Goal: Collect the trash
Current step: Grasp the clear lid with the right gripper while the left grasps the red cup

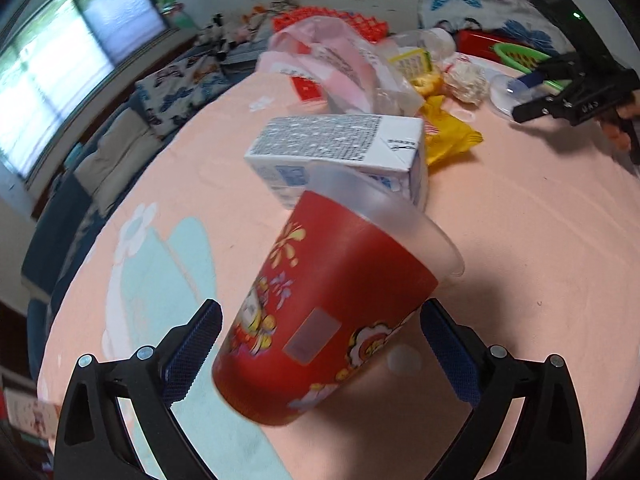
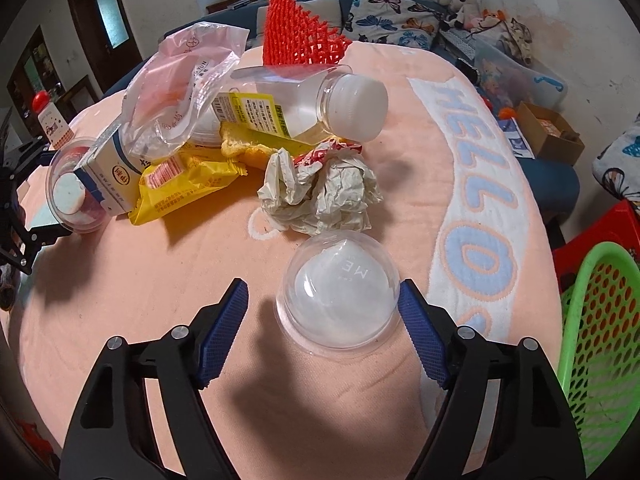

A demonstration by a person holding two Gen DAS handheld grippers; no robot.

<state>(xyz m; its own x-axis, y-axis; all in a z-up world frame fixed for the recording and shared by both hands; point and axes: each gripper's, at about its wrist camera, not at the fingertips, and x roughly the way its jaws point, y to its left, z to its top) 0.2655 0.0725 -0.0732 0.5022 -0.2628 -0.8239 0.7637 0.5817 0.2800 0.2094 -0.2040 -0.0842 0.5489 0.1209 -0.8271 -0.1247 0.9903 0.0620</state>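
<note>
Trash lies scattered on a round table [image 2: 400, 148] covered with a soft peach cloth printed with pale lettering.

Left gripper [image 1: 320, 354]: the fingers are spread wide, with ribbed blue pads [image 1: 192, 354] on black arms. A red plastic cup [image 1: 320, 320] with a frosted translucent rim band and printed cartoon figures lies tilted between them; the image is blurred, and contact with either pad cannot be confirmed. Just beyond its rim lies a rectangular white carton [image 1: 340, 148] with fine grey print.

Right gripper [image 2: 322, 328]: the fingers stand open on either side of a clear dome lid [image 2: 340, 292], a smooth hemisphere set rim-down on the cloth. The right pad [image 2: 420, 332] sits just beside the dome; the left pad is apart from it.

Behind the dome, in order:
- crumpled paper [image 2: 320, 196], off-white and heavily creased;
- a yellow foil wrapper [image 2: 188, 184];
- a clear plastic bottle [image 2: 304, 108] on its side, with a white cap;
- a pinkish plastic bag [image 2: 180, 92], partly covering the carton;
- red foam netting [image 2: 300, 36].

A green perforated basket [image 2: 600, 340] is cut off at the right edge.
</note>
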